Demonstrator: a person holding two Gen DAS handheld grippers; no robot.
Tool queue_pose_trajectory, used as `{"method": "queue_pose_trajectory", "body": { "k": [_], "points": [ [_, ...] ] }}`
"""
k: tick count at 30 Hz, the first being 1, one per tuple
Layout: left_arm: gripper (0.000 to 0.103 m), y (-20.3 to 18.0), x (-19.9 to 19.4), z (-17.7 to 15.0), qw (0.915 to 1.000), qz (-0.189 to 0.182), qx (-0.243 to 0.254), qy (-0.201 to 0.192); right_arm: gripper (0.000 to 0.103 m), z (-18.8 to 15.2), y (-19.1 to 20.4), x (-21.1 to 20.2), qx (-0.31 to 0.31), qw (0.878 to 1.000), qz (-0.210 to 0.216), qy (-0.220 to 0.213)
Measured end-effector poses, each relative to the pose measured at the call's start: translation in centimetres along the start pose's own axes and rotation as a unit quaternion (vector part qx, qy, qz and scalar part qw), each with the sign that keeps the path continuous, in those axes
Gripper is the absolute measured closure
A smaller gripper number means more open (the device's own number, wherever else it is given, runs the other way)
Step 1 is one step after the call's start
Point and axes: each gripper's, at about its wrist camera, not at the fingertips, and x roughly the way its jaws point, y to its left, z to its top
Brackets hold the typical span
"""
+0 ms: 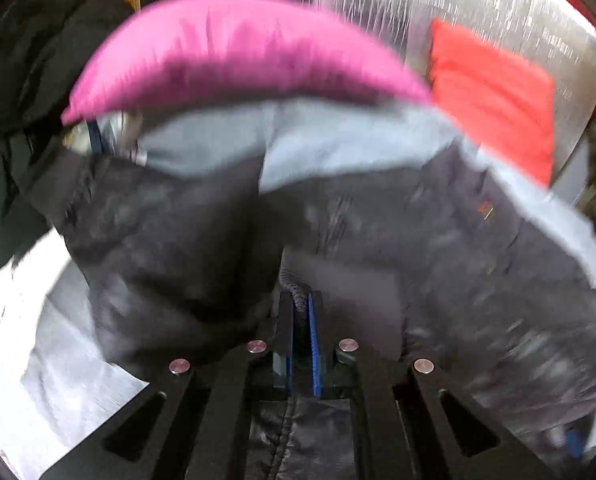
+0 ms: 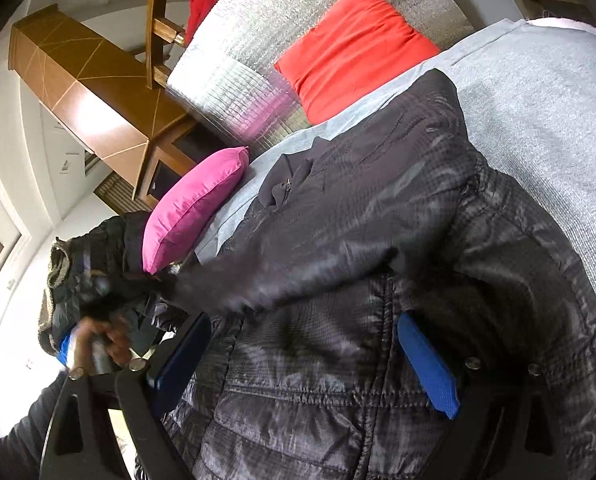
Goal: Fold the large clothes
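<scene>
A dark quilted jacket (image 2: 358,220) lies spread on a grey sheet (image 2: 538,120). My left gripper (image 1: 300,300) is shut on the jacket's knitted cuff (image 1: 295,286), pinched between its blue pads. The sleeve (image 2: 277,276) is stretched across the jacket's front, and the left wrist view is blurred by motion. In the right wrist view a person's hand (image 2: 97,344) shows at the sleeve's end. My right gripper (image 2: 304,360) stands open low over the jacket's body, its blue pads (image 2: 426,364) wide apart with quilted fabric beneath them.
A pink pillow (image 2: 193,204) and a red pillow (image 2: 358,48) lie beyond the jacket on a silver foil mat (image 2: 237,60). A heap of dark clothes (image 2: 81,264) sits beside the pink pillow. Wooden furniture (image 2: 97,92) stands behind.
</scene>
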Motion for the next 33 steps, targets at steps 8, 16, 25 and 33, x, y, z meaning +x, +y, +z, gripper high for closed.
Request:
{"method": "queue_pose_trajectory", "body": {
  "k": [8, 16, 25, 33],
  "points": [
    [0.089, -0.2, -0.4, -2.1, 0.9992, 0.034, 0.019, -0.006, 0.007, 0.1, 0.6, 0.6, -0.006, 1.0, -0.012, 0.006],
    [0.028, -0.5, -10.7, -2.8, 0.9842, 0.057, -0.034, -0.164, 0.007, -0.1, 1.1, 1.4, -0.011, 1.0, -0.023, 0.01],
    [0.028, -9.7, -4.0, -6.7, 0.9859, 0.076, 0.09, -0.118, 0.007, 0.8, 3.6, 1.1, -0.026, 0.997, -0.049, 0.059],
    [0.019, -8.5, 0.2, -7.7, 0.9904, 0.078, 0.079, -0.083, 0.007, 10.0, 0.0, -1.2, -0.019, 0.993, -0.118, 0.005]
  ]
}}
